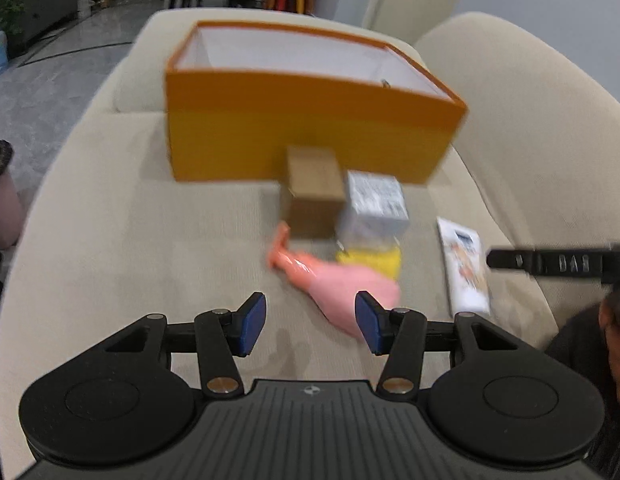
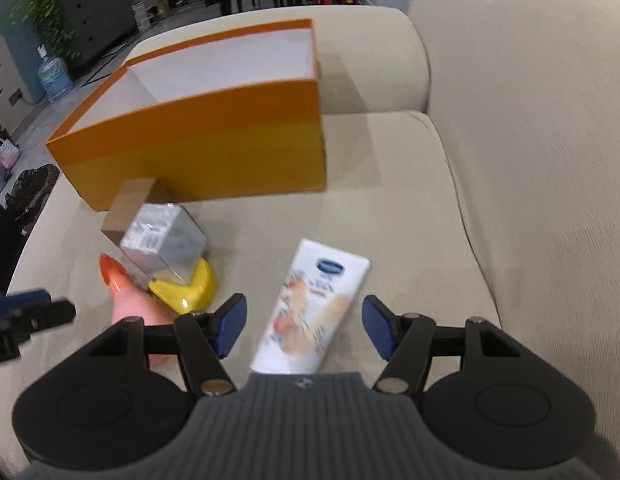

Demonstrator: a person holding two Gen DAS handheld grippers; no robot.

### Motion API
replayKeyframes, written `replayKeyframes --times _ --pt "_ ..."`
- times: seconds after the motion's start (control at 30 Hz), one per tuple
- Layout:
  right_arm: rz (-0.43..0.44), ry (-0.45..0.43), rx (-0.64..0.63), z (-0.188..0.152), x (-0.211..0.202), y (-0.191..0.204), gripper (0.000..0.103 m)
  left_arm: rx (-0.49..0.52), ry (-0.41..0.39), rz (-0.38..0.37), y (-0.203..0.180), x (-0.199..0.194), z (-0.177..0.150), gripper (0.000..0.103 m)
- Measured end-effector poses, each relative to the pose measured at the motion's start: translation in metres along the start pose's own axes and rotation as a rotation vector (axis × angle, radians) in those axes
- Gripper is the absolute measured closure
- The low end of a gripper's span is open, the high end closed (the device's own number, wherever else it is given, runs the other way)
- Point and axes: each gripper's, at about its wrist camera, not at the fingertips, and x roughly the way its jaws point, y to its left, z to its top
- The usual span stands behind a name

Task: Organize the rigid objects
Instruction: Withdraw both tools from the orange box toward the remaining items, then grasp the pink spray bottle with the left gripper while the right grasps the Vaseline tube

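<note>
A beige sofa (image 2: pixel 390 208) carries an orange box (image 2: pixel 214 148). Near the box lies a tube (image 2: pixel 310 308). Left gripper (image 1: pixel 310 322) and right gripper (image 2: pixel 304 326): jaws wide apart, holding nothing.

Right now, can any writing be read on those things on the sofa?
None reads clearly.
Lotion tube: a blue oval logo and print, too blurred.
Silver box: a printed label, too small.
Other hand-held gripper's finger: raised letters, maybe "BAR", unsure.

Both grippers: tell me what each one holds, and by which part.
Nothing is held. The left gripper is open beside the pink toy; the right gripper is open around the white tube, not touching.
</note>
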Motion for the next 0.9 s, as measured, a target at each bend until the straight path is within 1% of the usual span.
replayKeyframes --times 0.03,0.07,0.2,0.37,0.47,0.57,0.63,0.7,0.77,0.83,0.87,0.9 --pt "-0.005 -0.001 0.007 -0.003 -0.001 -0.003 0.039 0.012 0.009 -0.015 -0.003 0.002 -0.006 0.039" --pt "-0.01 -0.002 0.016 -0.005 -0.001 -0.006 0.039 0.025 0.022 -0.024 -0.007 0.005 -0.013 0.038" --pt "0.003 -0.013 0.067 -0.008 -0.006 -0.014 0.039 0.054 0.078 -0.045 -0.019 0.018 -0.034 0.038" --pt "-0.014 -0.019 0.074 -0.01 -0.004 -0.013 0.039 0.075 0.095 -0.071 -0.031 0.021 -0.052 0.038" --pt "-0.033 -0.024 0.045 -0.011 -0.001 -0.009 0.039 0.063 0.064 -0.041 -0.033 0.023 -0.048 0.038" --pt "-0.061 -0.025 0.007 -0.012 0.003 -0.001 0.039 -0.019 0.018 -0.014 -0.026 0.024 -0.037 0.036" --pt "-0.074 -0.024 -0.003 -0.012 0.005 0.0 0.039 -0.076 -0.003 -0.025 -0.021 0.024 -0.029 0.031" --pt "-0.076 -0.019 -0.001 -0.012 0.007 0.0 0.039 -0.117 -0.016 -0.03 -0.019 0.028 -0.024 0.03" --pt "-0.075 -0.016 0.003 -0.012 0.009 0.0 0.039 -0.138 -0.021 -0.017 -0.021 0.034 -0.021 0.03" --pt "-0.074 -0.012 0.005 -0.012 0.01 0.0 0.039 -0.147 -0.037 0.019 -0.024 0.039 -0.02 0.029" --pt "-0.074 -0.011 0.005 -0.012 0.011 0.0 0.039 -0.141 -0.044 0.043 -0.027 0.041 -0.019 0.028" --pt "-0.074 -0.01 0.006 -0.012 0.012 0.0 0.039 -0.134 -0.051 0.061 -0.03 0.043 -0.018 0.024"
